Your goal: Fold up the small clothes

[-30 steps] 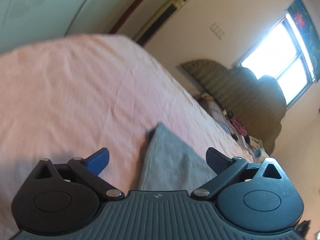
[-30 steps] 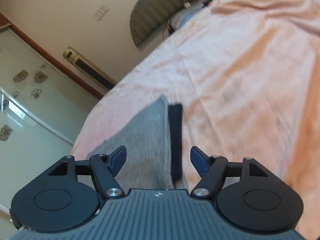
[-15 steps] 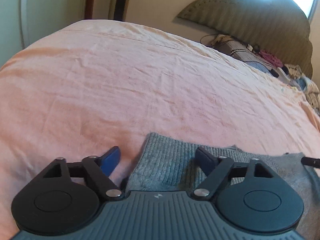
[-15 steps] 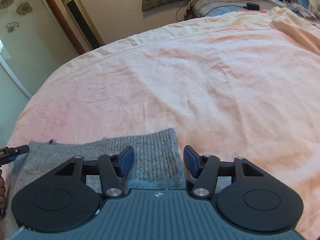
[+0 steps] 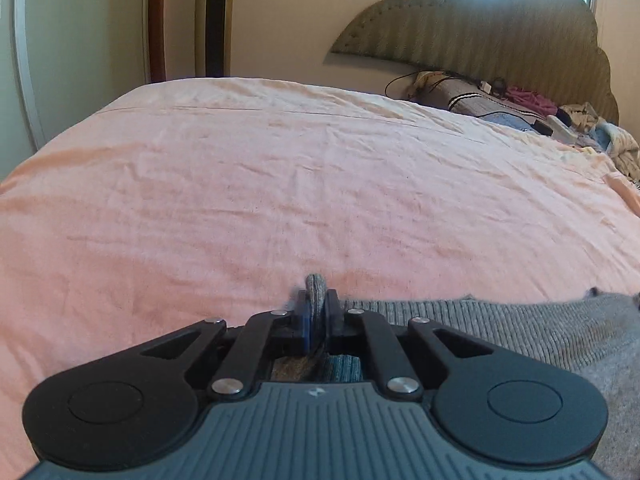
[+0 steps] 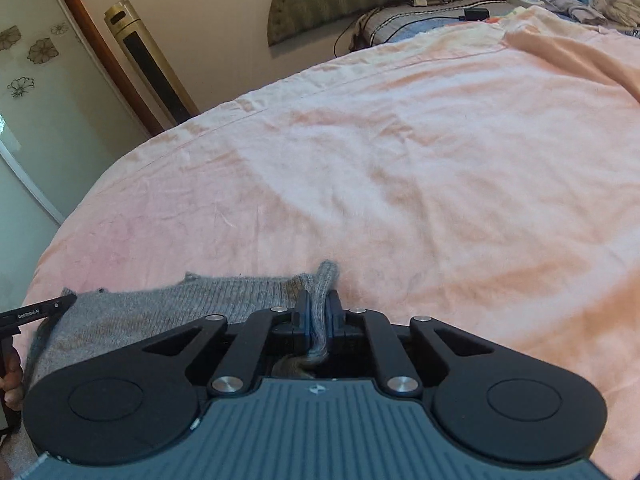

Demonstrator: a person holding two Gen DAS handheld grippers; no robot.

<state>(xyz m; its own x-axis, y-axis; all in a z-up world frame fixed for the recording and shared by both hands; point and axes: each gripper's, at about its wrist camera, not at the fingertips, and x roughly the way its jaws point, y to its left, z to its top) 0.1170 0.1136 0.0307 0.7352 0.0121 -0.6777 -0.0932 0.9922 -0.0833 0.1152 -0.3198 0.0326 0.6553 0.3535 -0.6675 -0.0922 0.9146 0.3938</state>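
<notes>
A grey ribbed knit garment (image 5: 500, 328) lies flat on the pink bed sheet (image 5: 280, 200), near its front edge. My left gripper (image 5: 316, 304) is shut on the garment's left corner, and a small fold of knit sticks up between the pads. In the right wrist view the same garment (image 6: 160, 312) stretches to the left. My right gripper (image 6: 319, 304) is at its right corner. Its jaws are closing, with a bunched fold of the knit pressed between the pads. Part of the left gripper (image 6: 36, 312) and a hand (image 6: 8, 380) show at the left edge.
The pink sheet (image 6: 400, 180) spreads wide beyond the garment. A padded headboard (image 5: 480, 40) stands at the far end, with loose clothes, cables and a power strip (image 5: 560, 120) below it. A tall gold tower fan (image 6: 148, 64) and a flowered glass door (image 6: 32, 80) stand left of the bed.
Both grippers came down to the garment's far edge, rolled level and closed from wide open onto its two corners, bunching the knit between their pads.
</notes>
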